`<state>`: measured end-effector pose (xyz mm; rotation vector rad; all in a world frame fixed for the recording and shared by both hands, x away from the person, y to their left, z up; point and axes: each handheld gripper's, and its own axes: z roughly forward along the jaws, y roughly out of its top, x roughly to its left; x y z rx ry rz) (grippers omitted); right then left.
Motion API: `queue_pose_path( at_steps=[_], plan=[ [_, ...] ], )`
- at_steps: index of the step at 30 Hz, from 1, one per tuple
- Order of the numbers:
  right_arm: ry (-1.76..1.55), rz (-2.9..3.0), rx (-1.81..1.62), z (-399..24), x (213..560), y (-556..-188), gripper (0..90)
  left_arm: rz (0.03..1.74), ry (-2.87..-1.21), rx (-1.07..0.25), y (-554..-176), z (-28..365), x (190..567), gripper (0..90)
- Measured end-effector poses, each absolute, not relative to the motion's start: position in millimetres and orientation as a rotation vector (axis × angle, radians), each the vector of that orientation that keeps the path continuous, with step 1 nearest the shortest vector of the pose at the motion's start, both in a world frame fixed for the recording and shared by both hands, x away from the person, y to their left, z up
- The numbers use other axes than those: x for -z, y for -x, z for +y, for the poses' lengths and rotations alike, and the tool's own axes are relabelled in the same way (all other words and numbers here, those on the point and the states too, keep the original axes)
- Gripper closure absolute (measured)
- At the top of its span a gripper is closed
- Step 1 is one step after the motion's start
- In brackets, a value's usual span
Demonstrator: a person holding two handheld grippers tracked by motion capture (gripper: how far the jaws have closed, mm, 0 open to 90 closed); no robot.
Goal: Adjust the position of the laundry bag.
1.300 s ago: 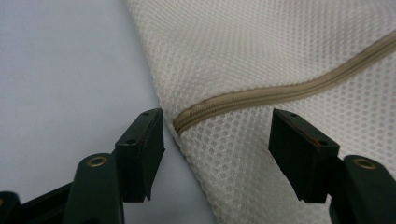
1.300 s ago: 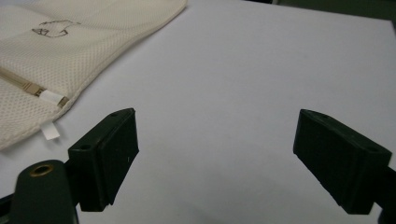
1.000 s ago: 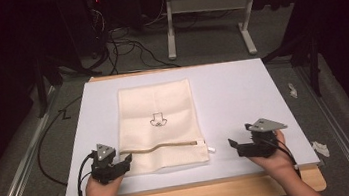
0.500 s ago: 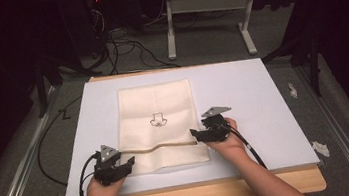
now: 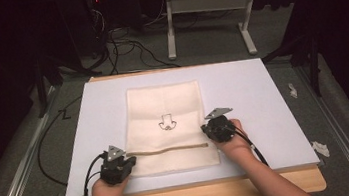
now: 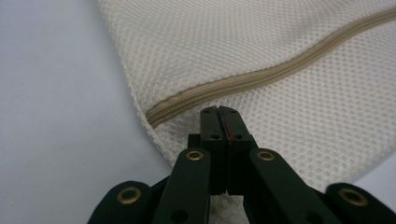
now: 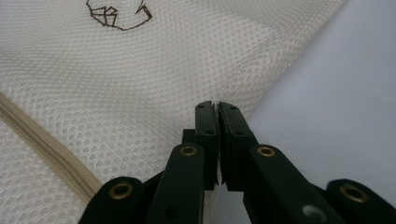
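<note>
Mesh bag (image 5: pixel 168 129) of cream netting lies flat on the pale table (image 5: pixel 263 97), near its middle and toward the person's side, with a tan zipper (image 5: pixel 169 150) running across its near end and a small dark outline drawing (image 5: pixel 167 123) at its centre.

At the bag's near left corner, the left gripper (image 5: pixel 129 163) sits low over the table, held in the left hand (image 5: pixel 107 192). In the left gripper view its fingers (image 6: pixel 211 122) are pressed together, tips resting over the netting just short of the zipper's (image 6: pixel 261 77) left end; whether any mesh (image 6: pixel 261 42) is caught between them cannot be told.

On the bag's right edge, just above the zipper's right end, is the right gripper (image 5: pixel 205 129), held in the right hand (image 5: pixel 236 143). In the right gripper view its fingers (image 7: pixel 231 121) are likewise closed against each other, tips at the bag's (image 7: pixel 140 70) border where netting meets bare table (image 7: pixel 336 93); the zipper (image 7: pixel 42 144) runs off to their left, the drawing (image 7: pixel 116 14) beyond.

Cables (image 5: pixel 120 39) trail on the floor behind the table.
</note>
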<state>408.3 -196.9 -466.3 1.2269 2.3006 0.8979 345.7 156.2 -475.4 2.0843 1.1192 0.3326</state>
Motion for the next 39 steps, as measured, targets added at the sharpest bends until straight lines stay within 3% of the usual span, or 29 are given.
queue_pose_path(
  at_steps=[8, 11, 14, 15, 16, 17, 20, 24, 39],
  plan=[
    [-1.282, 2.26, -0.87, -254.0, 465.3, -383.9, 87.8, 0.945, -2.164, -0.328, -335.2, 111.2, 475.0, 90.0],
    [-1.281, 2.259, -0.882, -265.8, 468.3, -377.9, 79.2, 0.934, -2.15, -0.349, -334.9, 105.9, 472.0, 89.2],
    [-1.297, 2.233, -0.947, -271.9, 465.4, -375.2, 66.1, 0.943, -2.092, -0.338, -334.5, 115.4, 469.3, 76.3],
    [-1.297, 2.233, -0.947, -271.9, 465.4, -375.2, 66.1, 0.943, -2.092, -0.338, -334.5, 115.4, 469.3, 70.9],
    [-1.308, 2.219, -0.977, -274.1, 462.2, -373.8, 61.4, 0.946, -2.071, -0.351, -333.0, 120.3, 466.9, 70.9],
    [-1.327, 2.209, -1.041, -280.6, 453.6, -369.0, 52.2, 0.959, -2.033, -0.383, -330.8, 127.1, 463.6, 62.0],
    [-1.369, 2.182, -1.096, -291.6, 441.1, -355.3, 46.2, 0.966, -1.985, -0.412, -329.8, 135.1, 460.2, 50.7],
    [-1.355, 2.128, -1.091, -302.2, 439.4, -334.9, 46.6, 0.988, -1.895, -0.487, -331.2, 150.1, 459.5, 44.3],
    [-1.407, 2.231, -1.02, -291.9, 471.7, -325.4, 59.3, 0.987, -1.903, -0.487, -336.0, 149.4, 458.3, 44.1]
  ],
)
